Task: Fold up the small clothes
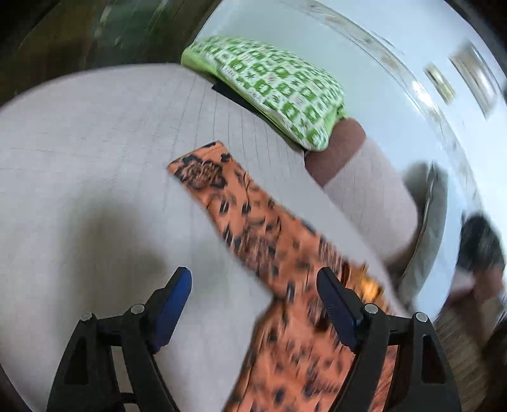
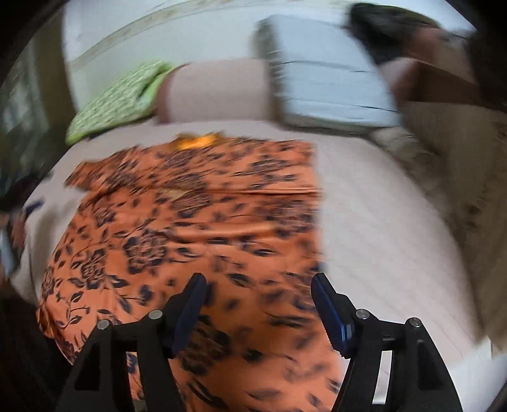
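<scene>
An orange garment with a dark floral print (image 2: 196,215) lies spread flat on the pale bed cover (image 2: 374,202). In the left wrist view one sleeve of the garment (image 1: 240,215) stretches away across the bed cover (image 1: 95,158). My left gripper (image 1: 253,285) is open and empty, above the edge of the garment near that sleeve. My right gripper (image 2: 258,291) is open and empty, above the near right part of the garment. Both views are blurred by motion.
A green and white patterned pillow (image 1: 272,92) lies at the head of the bed, with a pinkish bolster (image 1: 364,180) beside it. A pale blue pillow (image 2: 329,85) leans further right. A person's dark hair (image 2: 389,28) shows at the far right.
</scene>
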The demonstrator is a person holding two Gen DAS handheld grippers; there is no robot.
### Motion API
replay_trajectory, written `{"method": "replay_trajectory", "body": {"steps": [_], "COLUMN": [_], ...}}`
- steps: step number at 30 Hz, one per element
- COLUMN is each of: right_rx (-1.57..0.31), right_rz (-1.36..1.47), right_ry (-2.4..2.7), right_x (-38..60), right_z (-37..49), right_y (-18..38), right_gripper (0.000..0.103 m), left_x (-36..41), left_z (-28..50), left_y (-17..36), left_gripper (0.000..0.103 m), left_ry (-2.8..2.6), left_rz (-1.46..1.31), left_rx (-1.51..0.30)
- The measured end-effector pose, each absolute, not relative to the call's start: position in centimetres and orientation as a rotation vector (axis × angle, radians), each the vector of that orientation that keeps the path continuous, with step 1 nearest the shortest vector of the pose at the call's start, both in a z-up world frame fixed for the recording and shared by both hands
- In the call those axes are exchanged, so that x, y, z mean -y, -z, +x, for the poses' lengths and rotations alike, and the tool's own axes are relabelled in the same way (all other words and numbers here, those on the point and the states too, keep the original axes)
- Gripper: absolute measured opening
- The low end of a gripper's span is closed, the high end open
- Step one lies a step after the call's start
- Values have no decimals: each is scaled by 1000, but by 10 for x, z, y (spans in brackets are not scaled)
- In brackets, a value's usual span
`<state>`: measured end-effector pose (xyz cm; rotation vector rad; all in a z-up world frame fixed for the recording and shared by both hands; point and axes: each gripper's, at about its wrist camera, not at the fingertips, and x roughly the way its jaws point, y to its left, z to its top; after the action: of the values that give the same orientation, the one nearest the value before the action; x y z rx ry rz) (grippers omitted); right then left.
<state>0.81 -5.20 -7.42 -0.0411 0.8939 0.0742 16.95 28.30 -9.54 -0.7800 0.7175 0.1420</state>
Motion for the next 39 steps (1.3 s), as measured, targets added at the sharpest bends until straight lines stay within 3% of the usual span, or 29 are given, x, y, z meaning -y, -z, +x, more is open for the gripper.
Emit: {"method": "replay_trajectory", "body": {"steps": [7,10,11,12,13,16,19,24,29,32,35,36,38,39], "right_rx": [-996,-973,-971,-968,-962,-945,-930,-921,-926,-928,-932,-931,-934,-934], "right_rz": [102,91,98,112,120,126,172,319,496,566,600,612,641,653], "right_ry": [-82,-97,-98,-100,-102,-114,-134,-162,-191,-203,-211,-213,-218,-221], "right_x": [56,62,63,66,66,68,75,92,112,120,123,124,127,128], "right_z": [32,30,31,31,33,30,28,27,26,25,23,23,23,23], "right_y": [147,143,143,142,143,142,140,140,140,141,142,142,143,143], "right_gripper": [72,72,72,72,72,73,73,73,73,73,73,73,73,73], "left_x": [-352,-359,-355,-354,-357,-363,-360,-277,-121,-28,68,100,156,184], "left_z": [270,287,292,297,302,302,299,282,265,263,274,275,285,290], "left_y": [144,155,150,149,154,155,121,-29,-134,-140,-108,-87,-36,0], "left_gripper": [81,77,63,7,4,4,4,4,4,5,6,10,40,71], "left_ry": [-226,-273,-309,-342,-345,-359,-429,-357,-120,12,133,178,281,347], "left_rz": [-950,-941,-884,-844,-860,-917,-831,-466,-174,-76,18,56,146,227], "left_rx": [-831,-834,-851,-879,-917,-915,-877,-588,-382,-361,-409,-451,-562,-662]}}
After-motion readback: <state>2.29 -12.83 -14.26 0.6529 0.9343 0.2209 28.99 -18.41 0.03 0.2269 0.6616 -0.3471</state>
